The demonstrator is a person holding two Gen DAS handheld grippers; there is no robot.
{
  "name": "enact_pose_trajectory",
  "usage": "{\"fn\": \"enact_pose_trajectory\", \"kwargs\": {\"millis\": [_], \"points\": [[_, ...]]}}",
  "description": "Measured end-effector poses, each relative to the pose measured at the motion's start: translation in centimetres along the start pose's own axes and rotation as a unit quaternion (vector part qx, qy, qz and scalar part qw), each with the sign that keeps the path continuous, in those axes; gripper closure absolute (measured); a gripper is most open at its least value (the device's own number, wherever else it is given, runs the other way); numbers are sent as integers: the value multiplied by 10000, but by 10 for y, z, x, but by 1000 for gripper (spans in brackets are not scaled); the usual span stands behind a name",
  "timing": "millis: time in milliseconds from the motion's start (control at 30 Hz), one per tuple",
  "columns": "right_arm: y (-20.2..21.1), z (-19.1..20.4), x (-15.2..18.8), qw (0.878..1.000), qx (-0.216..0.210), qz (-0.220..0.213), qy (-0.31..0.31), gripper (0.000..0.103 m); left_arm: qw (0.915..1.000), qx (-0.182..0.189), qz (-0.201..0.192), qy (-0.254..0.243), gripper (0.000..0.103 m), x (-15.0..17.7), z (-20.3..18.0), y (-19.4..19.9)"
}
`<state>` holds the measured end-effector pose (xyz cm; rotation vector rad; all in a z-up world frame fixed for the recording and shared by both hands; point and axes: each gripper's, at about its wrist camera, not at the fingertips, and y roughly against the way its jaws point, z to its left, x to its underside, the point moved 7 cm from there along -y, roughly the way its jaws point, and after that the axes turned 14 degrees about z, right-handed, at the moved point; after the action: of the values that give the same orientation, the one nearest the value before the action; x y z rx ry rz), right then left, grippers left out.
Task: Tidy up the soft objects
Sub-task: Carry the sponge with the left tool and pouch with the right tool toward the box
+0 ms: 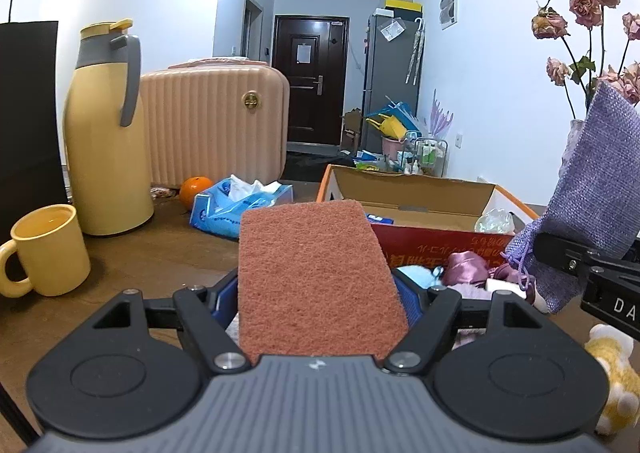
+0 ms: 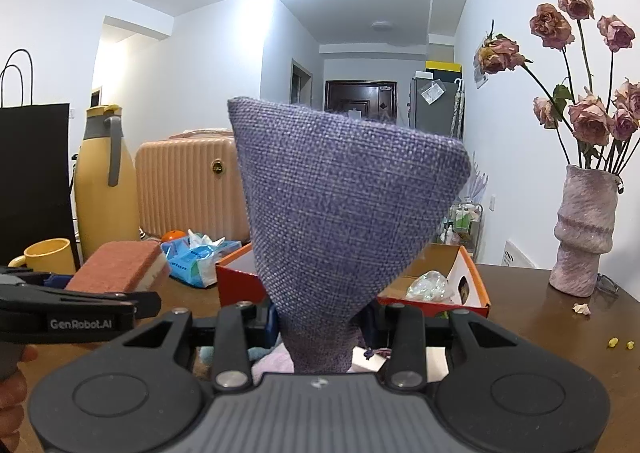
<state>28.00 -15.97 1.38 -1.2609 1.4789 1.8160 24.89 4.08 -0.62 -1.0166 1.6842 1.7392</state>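
Observation:
My left gripper (image 1: pixel 316 293) is shut on a rust-red scouring sponge (image 1: pixel 312 277) and holds it above the table; the sponge also shows in the right wrist view (image 2: pixel 116 267). My right gripper (image 2: pixel 320 327) is shut on a purple woven drawstring pouch (image 2: pixel 340 213), held upright in the air; the pouch also shows at the right in the left wrist view (image 1: pixel 592 197). An open orange-and-red cardboard box (image 1: pixel 440 241) stands just beyond both grippers. Pink satin cloth (image 1: pixel 468 265) and other soft items lie in front of it.
A yellow mug (image 1: pixel 48 249), a yellow thermos (image 1: pixel 104 133), a pink suitcase (image 1: pixel 212 125), an orange (image 1: pixel 194 189) and a blue tissue pack (image 1: pixel 236 205) stand at the left. A vase of dried roses (image 2: pixel 584 229) is at the right. A yellow plush toy (image 1: pixel 616 365) lies near right.

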Motion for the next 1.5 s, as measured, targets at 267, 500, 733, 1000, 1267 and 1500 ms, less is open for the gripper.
{"fn": "enact_pose_trajectory", "kwargs": {"millis": [267, 500, 733, 1000, 1267, 1500], "points": [[-3, -15, -7, 10000, 11, 33, -31, 66, 9999, 67, -87, 2, 26, -11, -15, -5], [-10, -26, -17, 9999, -19, 109, -75, 66, 9998, 133, -156, 34, 26, -23, -28, -13], [-18, -37, -31, 9996, -127, 178, -151, 66, 9995, 200, -233, 41, 26, -37, -43, -23], [-31, -51, -40, 9988, -185, 358, -287, 66, 9992, 286, -275, 49, 26, -51, -55, -36], [-44, -55, -53, 9984, -188, 471, -255, 66, 9992, 258, -281, 93, 26, -60, -55, -43], [-54, -55, -59, 9982, -183, 533, -225, 66, 9990, 258, -328, 140, 26, -71, -54, -49]]}}
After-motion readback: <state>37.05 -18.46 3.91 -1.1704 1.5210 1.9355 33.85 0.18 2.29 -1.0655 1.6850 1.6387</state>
